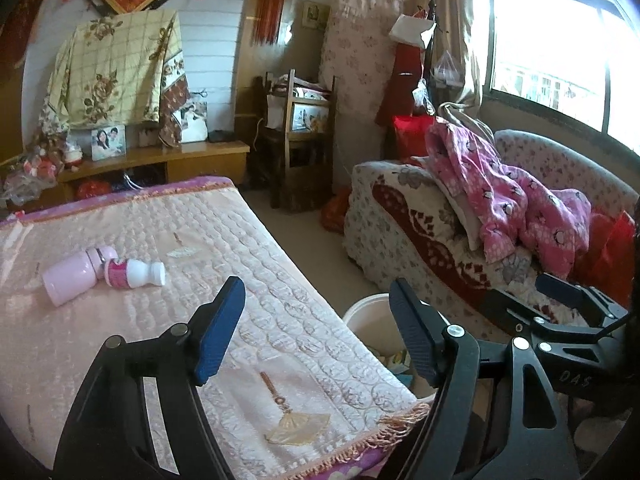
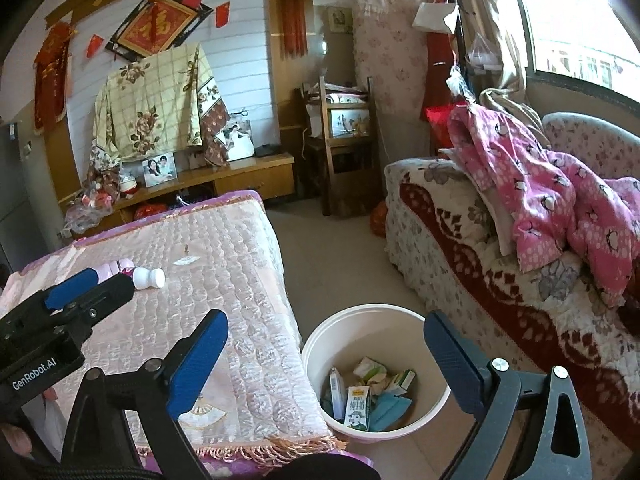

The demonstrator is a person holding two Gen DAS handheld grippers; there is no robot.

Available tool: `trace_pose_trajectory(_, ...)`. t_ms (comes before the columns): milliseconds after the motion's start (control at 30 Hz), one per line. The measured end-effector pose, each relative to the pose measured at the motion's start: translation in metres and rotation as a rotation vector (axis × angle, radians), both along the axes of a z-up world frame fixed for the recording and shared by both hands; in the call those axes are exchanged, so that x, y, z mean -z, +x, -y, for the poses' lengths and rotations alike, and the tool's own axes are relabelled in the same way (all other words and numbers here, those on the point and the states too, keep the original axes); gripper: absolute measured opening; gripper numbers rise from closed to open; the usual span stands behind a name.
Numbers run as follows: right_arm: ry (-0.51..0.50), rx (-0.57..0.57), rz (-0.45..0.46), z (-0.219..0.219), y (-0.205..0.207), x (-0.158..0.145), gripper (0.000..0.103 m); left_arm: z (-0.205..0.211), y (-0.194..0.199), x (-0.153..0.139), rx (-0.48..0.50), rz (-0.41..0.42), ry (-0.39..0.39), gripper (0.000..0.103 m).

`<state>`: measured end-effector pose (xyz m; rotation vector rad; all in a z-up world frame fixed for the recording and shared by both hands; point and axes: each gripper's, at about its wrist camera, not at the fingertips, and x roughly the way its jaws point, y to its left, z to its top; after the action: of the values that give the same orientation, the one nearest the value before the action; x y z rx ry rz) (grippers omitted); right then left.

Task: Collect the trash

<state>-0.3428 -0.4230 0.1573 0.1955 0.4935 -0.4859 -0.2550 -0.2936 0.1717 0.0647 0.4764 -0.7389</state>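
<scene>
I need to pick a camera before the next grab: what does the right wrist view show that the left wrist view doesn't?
Only the right wrist view looks down into the white bin: a milk carton, a blue mask and crumpled wrappers lie inside.

Only the left wrist view shows both bottles whole: the pink bottle and the small white bottle, lying touching on the quilted table cover.

Both show the left gripper and right gripper open and empty, the cover, and the sofa.

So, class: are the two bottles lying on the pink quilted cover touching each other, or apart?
Touching. The left wrist view shows the pink bottle and the small white bottle lying on the cover, their ends meeting with no gap.
</scene>
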Motion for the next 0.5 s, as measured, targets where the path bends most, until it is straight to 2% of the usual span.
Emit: trace_pose_trajectory(500,-0.027,0.019,0.044,-0.002,-0.012,-0.006,0.097,-0.002,-0.007,0.001,-0.025,0.042,0.036,0.074)
